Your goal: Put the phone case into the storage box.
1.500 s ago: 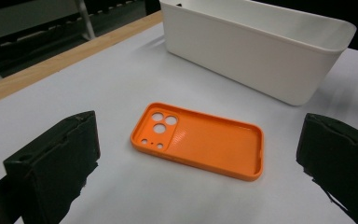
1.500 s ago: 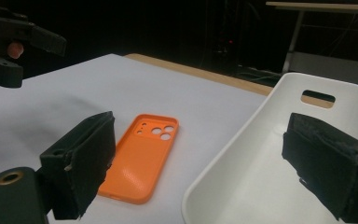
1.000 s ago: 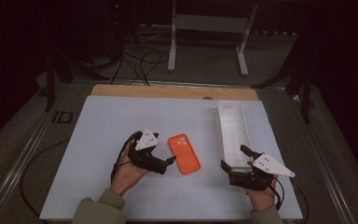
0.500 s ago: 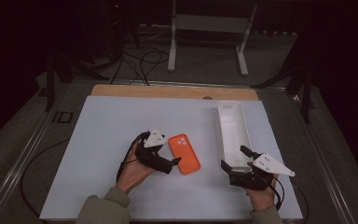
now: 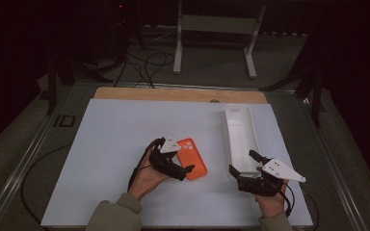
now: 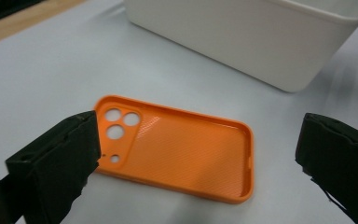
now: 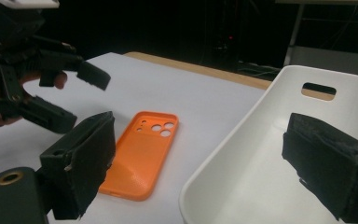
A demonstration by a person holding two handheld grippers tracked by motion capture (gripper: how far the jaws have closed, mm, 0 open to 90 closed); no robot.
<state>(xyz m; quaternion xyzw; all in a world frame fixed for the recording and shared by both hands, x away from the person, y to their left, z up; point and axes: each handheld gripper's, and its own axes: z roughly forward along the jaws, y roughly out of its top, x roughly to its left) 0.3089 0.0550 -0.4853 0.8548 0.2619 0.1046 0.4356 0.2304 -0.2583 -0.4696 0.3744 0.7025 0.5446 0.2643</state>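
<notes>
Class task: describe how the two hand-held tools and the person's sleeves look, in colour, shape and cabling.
Both the left tool and right tool are black, with two blocky, foam-like jaws and a pale grey three-cornered plate on top. A thin black cable trails from each. The sleeves are olive-green.

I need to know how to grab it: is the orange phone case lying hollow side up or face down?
Hollow side up. The orange phone case shows its raised rim and ribbed inner surface, lying flat on the table.

high: above, facing forward-down, far; both tongs views: low, close; all share orange case [image 5: 193,158]
</notes>
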